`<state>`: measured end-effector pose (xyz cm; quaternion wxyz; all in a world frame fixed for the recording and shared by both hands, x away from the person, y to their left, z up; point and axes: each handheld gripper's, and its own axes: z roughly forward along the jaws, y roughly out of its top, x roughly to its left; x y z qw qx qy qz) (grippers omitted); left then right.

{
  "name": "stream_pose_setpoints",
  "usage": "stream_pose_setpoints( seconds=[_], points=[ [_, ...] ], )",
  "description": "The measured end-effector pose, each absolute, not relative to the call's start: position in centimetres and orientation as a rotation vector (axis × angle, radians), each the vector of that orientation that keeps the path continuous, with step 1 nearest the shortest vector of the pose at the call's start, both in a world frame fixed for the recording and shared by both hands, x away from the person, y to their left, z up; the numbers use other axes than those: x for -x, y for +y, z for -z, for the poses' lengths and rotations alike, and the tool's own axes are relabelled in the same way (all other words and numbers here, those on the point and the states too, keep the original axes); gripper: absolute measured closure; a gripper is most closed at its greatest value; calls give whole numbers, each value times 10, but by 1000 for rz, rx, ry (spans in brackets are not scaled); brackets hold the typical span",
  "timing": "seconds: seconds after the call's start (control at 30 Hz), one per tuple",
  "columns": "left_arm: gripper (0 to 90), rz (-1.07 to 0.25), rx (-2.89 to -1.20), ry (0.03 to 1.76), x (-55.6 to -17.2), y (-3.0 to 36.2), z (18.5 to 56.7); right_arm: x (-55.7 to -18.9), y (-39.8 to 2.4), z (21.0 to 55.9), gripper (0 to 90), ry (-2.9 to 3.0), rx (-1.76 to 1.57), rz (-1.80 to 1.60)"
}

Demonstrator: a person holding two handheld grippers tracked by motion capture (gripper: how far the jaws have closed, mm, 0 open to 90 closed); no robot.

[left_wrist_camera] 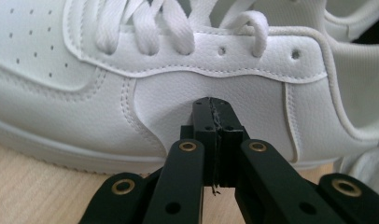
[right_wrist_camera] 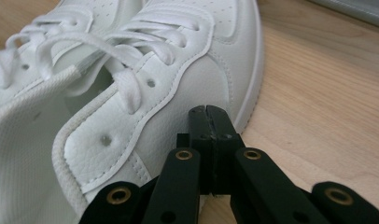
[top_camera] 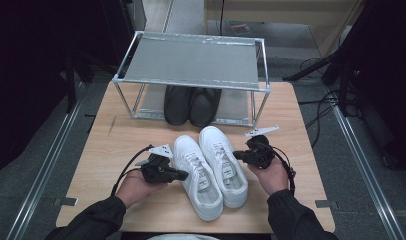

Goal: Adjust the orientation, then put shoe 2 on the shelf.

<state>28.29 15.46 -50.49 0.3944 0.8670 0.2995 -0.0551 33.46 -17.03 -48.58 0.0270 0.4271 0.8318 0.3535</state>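
L gripper (top_camera: 183, 175): jaws clenched, empty, tips vs left shoe (top_camera: 198, 175) side.
R gripper (top_camera: 237, 155): same, right shoe (top_camera: 223, 162).
why: we squeeze pair together to lift.

wooden table (top_camera: 291, 130), grey floor (top_camera: 361, 165), dark surroundings

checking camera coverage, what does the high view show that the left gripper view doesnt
High view alone: the metal shoe rack, the black shoes on its lower shelf, the right white sneaker and the right hand-held gripper beside it.

Left gripper view alone: close detail, the shut jaws of the left hand-held gripper at the sneaker's side panel, the lace eyelets.

Both: the left white sneaker and the wooden table.
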Motion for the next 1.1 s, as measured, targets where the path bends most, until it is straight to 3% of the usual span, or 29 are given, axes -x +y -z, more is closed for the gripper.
stream_pose_setpoints(
  seconds=[0.27,0.47,0.77,1.1],
  points=[
    [845,143,-2193,729,-284,166,497,-330,-176,474,869,2523,-1309,-1169],
    [645,195,-2181,770,-287,173,491,-315,-176,457,835,2492,-1273,-1273],
    [487,124,-2163,750,-287,185,480,-292,-175,442,787,2478,-1219,-1338],
    [435,76,-2098,799,-292,206,474,-273,-163,437,759,2492,-1174,-1398]
  ],
)
